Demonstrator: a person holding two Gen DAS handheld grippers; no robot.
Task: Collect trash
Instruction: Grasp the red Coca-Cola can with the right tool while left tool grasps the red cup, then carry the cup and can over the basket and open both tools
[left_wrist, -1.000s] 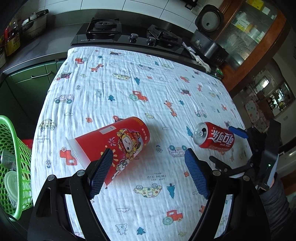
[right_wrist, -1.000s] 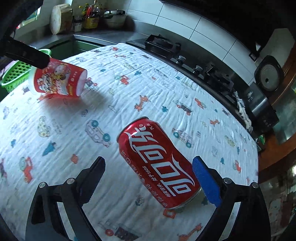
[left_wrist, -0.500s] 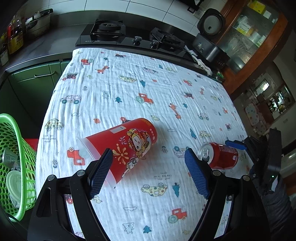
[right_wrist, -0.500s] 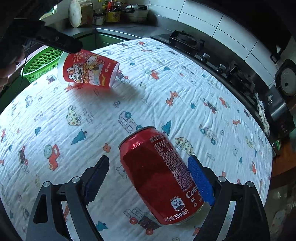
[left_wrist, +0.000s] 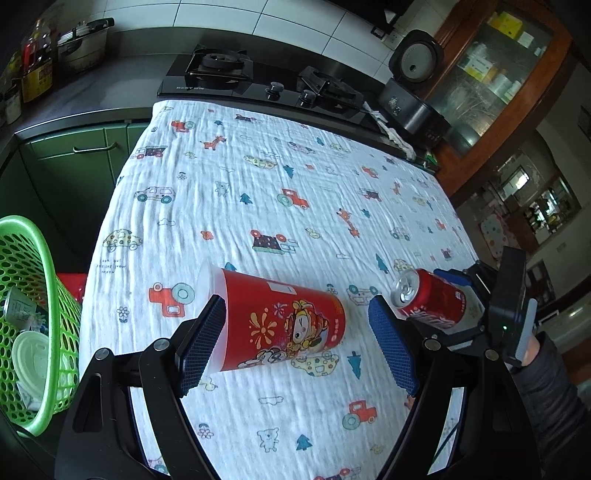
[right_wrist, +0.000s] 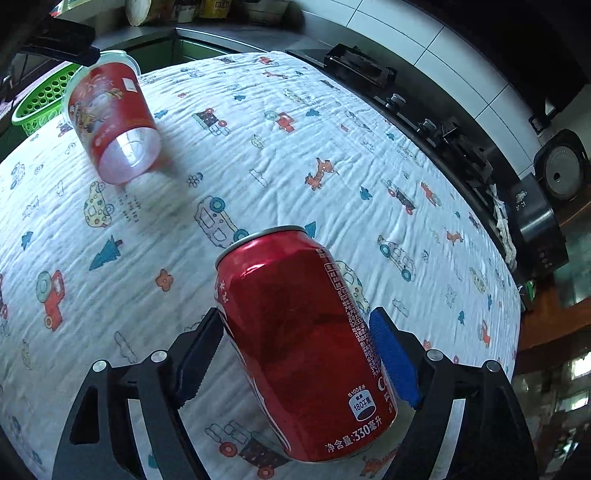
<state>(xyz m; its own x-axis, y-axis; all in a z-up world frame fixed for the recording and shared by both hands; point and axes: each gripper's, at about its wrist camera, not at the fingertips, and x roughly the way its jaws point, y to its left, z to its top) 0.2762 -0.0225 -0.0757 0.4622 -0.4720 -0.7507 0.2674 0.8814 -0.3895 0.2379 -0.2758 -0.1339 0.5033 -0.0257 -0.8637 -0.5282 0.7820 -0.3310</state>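
A red cola can (right_wrist: 306, 339) sits between the fingers of my right gripper (right_wrist: 295, 365), which is shut on it and holds it tilted above the cloth; it also shows in the left wrist view (left_wrist: 428, 299). A red printed plastic cup (left_wrist: 280, 325) lies on its side on the patterned cloth (left_wrist: 295, 192), between the open fingers of my left gripper (left_wrist: 295, 347). The cup also shows in the right wrist view (right_wrist: 110, 122). The left pad (left_wrist: 201, 347) is close to the cup's rim end.
A green mesh basket (left_wrist: 33, 325) with a can and a white lid inside stands off the table's left edge, also in the right wrist view (right_wrist: 44, 99). A black gas hob (left_wrist: 266, 85) and a rice cooker (left_wrist: 413, 85) stand beyond the far edge.
My right gripper has closed on the cola can and lifted it, turning it. My left gripper has moved forward so the cup lies between its fingers.
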